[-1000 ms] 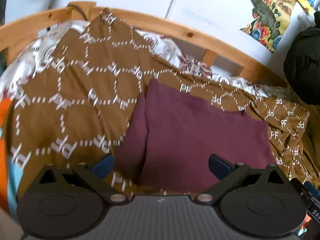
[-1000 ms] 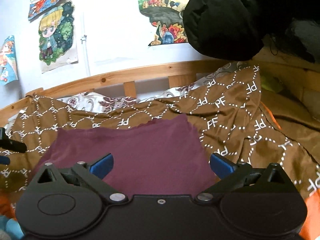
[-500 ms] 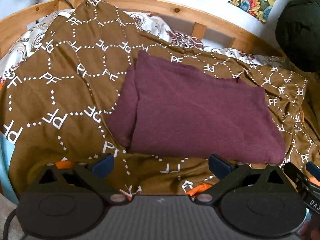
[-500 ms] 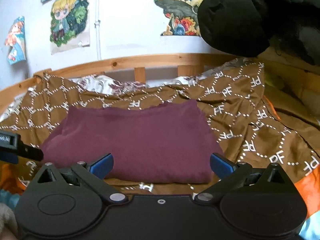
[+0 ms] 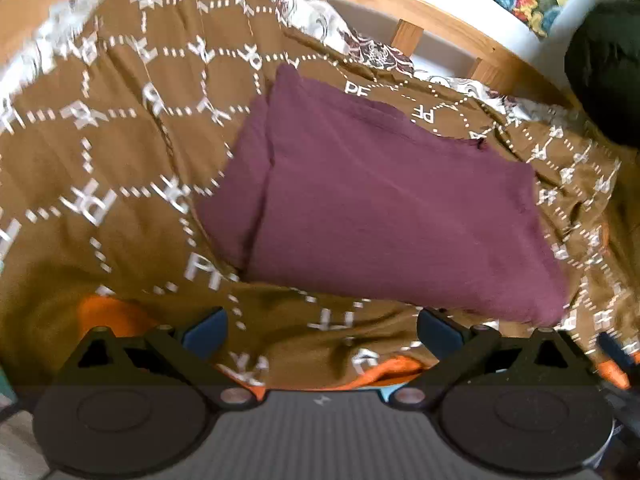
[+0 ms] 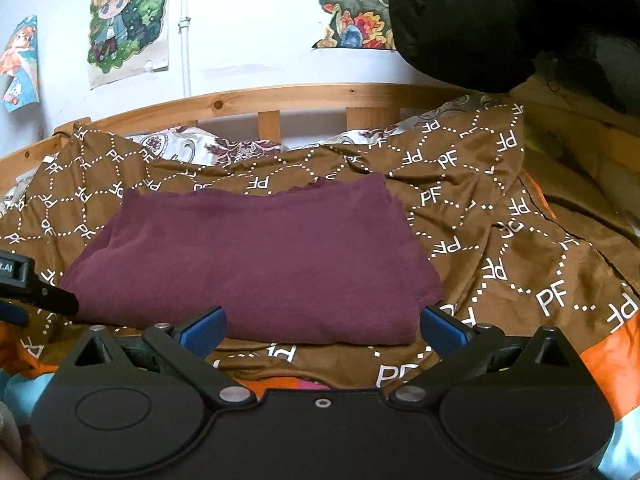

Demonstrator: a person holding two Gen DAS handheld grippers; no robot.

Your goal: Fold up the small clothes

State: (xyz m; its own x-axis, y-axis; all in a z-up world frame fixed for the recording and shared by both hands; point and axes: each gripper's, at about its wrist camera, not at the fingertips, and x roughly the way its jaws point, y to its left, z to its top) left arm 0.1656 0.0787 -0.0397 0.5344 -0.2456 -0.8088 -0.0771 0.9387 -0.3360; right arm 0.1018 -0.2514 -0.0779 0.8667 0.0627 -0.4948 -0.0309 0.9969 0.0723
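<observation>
A maroon garment [image 5: 384, 208] lies folded flat into a rectangle on a brown patterned blanket [image 5: 120, 168]; it also shows in the right wrist view [image 6: 260, 260]. My left gripper [image 5: 322, 330] is open and empty, just short of the garment's near edge. My right gripper [image 6: 322, 328] is open and empty, its blue fingertips [image 6: 204, 326] at the near edge of the garment without holding it. The left gripper's body [image 6: 24, 284] pokes into the right wrist view at the left edge.
A wooden bed rail [image 6: 280, 96] runs behind the blanket, with posters [image 6: 124, 24] on the wall. A black bulky garment [image 6: 500, 20] hangs at the upper right. Orange and blue fabric [image 6: 608, 356] lies under the blanket's near edge.
Both grippers have pulled back from the folded garment, so more blanket shows in front of it. The garment has stayed flat and both grippers stayed open.
</observation>
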